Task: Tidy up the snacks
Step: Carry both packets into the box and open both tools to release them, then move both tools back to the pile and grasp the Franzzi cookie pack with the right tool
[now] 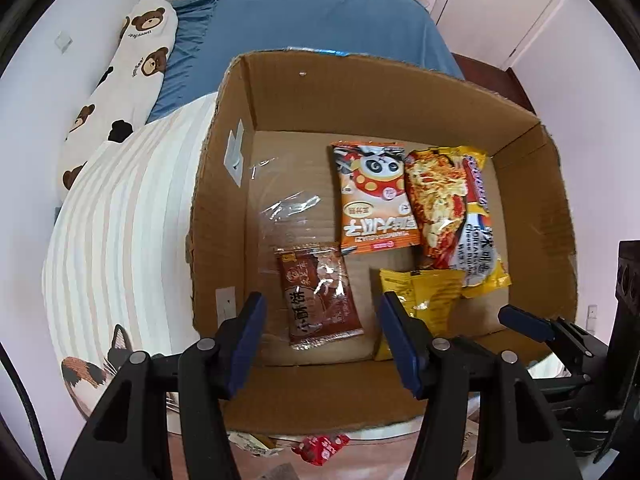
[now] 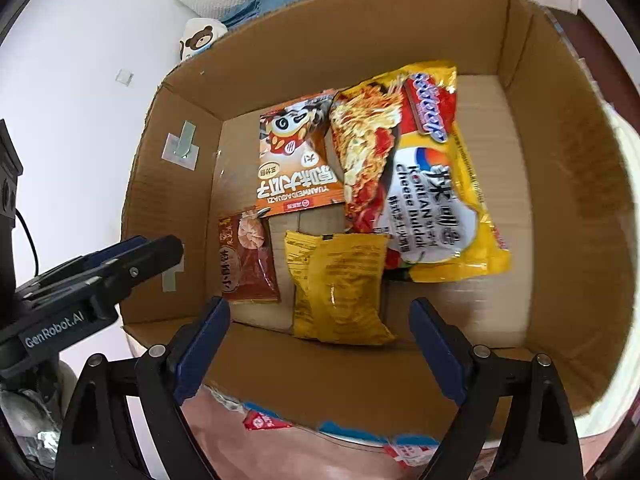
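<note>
Across the middle of both wrist views sits an open cardboard box (image 1: 532,216), corrugated brown walls, patches of clear tape shining on its floor. Four crinkly foil and plastic packets lie flat inside. At upper centre of the left view there's the orange seed packet (image 1: 374,196) with a cartoon panda, touching on its right the long yellow noodle packet (image 1: 460,216), glossy, printed with red noodles. Lower down, the small reddish-brown snack packet (image 1: 320,294) rests on the box floor between the left gripper (image 1: 320,320) fingers as seen from this camera, though the blue pads stand clear of it, jaws parted and holding nothing. Beside it, the puffy yellow snack bag (image 2: 340,288) lies near the bottom centre of the right view, its lower end towards the near wall; the right gripper (image 2: 320,312) has its jaws spread wide, empty, the bag loose on the cardboard beyond them. Black hinged arms, blue rubbery pads. At lower left of the right view the other gripper pokes over the box edge. Below the box, red wrappers (image 1: 320,448) sit on a pinkish surface. Upper left of the left view: a bear-print bolster (image 1: 120,80) on a blue sheet (image 1: 304,28), a striped cushion (image 1: 120,240) beside the box.
</note>
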`<state>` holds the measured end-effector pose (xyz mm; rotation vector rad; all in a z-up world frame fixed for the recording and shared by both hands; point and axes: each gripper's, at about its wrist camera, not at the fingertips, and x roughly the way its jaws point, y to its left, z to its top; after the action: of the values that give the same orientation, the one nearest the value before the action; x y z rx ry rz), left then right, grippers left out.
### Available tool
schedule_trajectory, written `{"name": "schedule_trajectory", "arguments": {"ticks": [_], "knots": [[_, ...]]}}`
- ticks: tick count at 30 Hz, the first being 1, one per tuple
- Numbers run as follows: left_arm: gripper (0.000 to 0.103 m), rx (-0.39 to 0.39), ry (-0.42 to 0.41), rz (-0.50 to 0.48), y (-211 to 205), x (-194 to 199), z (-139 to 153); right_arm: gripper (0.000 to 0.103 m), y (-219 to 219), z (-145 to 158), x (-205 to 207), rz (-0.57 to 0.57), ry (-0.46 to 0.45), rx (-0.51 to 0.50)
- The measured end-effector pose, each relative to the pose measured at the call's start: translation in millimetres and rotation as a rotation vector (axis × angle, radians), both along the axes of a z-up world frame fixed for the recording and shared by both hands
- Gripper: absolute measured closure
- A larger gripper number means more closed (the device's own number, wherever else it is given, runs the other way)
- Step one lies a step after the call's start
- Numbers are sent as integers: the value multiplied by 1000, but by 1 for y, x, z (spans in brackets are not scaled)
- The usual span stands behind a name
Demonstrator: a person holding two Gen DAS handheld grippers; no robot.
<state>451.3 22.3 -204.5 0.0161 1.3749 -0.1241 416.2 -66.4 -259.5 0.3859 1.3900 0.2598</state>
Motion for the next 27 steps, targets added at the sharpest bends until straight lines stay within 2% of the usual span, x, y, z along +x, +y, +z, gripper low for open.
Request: {"name": "schedule_trajectory", "arguments": {"ticks": [6, 15, 21, 27], "knots": [[47, -21, -60, 13, -3, -23, 18, 10, -12, 31, -21, -10, -72, -91], [47, -42, -201, 26, -10, -74, 55, 10, -37, 89, -63, -79, -219, -232], [47, -51, -276, 19, -15, -106, 79, 10, -39, 120, -90, -94, -296, -284], [47, -43, -334, 8, -17, -136, 98, 10, -39, 145, -120, -116, -355, -282]]}}
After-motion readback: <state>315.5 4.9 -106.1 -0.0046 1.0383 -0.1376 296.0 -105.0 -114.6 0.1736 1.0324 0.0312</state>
